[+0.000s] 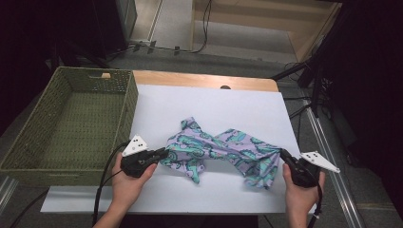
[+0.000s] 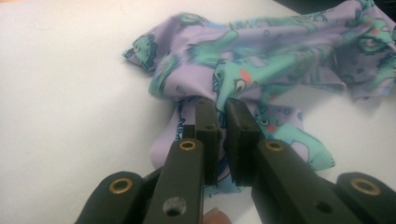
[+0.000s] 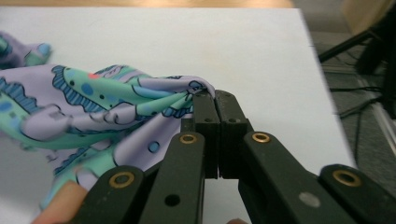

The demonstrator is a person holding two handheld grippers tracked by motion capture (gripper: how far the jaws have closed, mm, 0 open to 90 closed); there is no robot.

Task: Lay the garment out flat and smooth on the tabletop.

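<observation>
Lilac stretchy cloth printed with teal dinosaurs [image 1: 223, 152] lies crumpled and pulled long across the white sheet [image 1: 214, 104] that covers your wooden counter [image 1: 199, 78], a little toward the near edge. Your left claw [image 1: 164, 153] pinches the cloth's left end, its jaws closed on a fold of fabric [image 2: 224, 93]. Your right claw [image 1: 283, 154] bites the right end, jaws pressed tight on a gathered corner [image 3: 177, 100], so the cloth hangs stretched between your two hands. A green woven rectangular basket [image 1: 71, 121] sits at the counter's left side, just beside the sheet.
</observation>
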